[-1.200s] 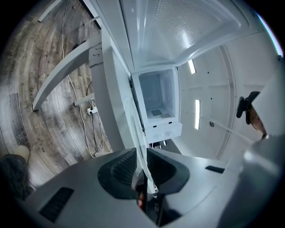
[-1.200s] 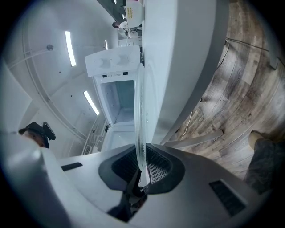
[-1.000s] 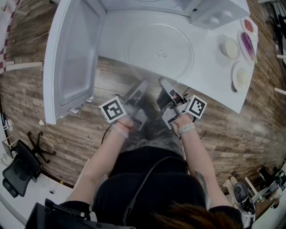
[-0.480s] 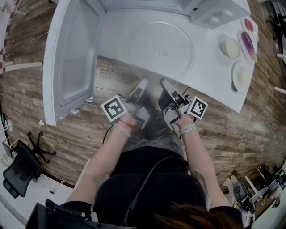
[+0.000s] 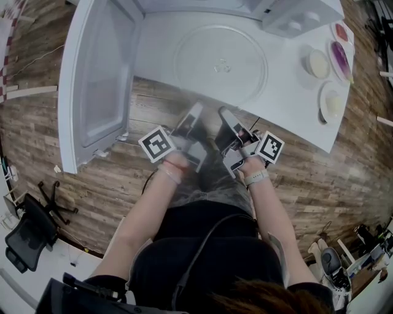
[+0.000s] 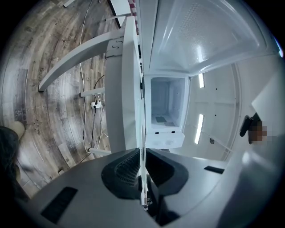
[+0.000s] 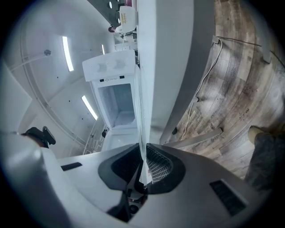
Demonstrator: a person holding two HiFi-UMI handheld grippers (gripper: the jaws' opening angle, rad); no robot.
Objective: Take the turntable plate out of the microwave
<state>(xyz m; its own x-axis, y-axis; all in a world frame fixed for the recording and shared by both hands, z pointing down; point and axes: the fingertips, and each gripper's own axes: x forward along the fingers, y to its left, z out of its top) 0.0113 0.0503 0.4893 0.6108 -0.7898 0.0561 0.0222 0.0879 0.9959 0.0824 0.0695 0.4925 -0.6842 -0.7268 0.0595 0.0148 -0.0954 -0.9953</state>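
The clear glass turntable plate (image 5: 221, 64) lies level above the white table, in front of the open microwave (image 5: 202, 7). My left gripper (image 5: 195, 111) grips its near rim; its jaws have just been closing with the rim between them. My right gripper (image 5: 225, 114) is shut on the same rim just to the right. In the left gripper view the plate (image 6: 142, 133) shows edge-on between the pads of the left gripper (image 6: 141, 168). The right gripper view has the plate (image 7: 140, 111) edge-on in the right gripper (image 7: 143, 165).
The microwave door (image 5: 98, 73) stands open at the left. The white table (image 5: 288, 107) carries a few small dishes at its right end: a pale one (image 5: 318, 65), a purple one (image 5: 339, 59) and another (image 5: 332, 104). Wooden floor lies below, with an office chair (image 5: 27, 230) at the lower left.
My left hand has shifted a little toward the microwave and rolled slightly. The plate and the right gripper have stayed where they were.
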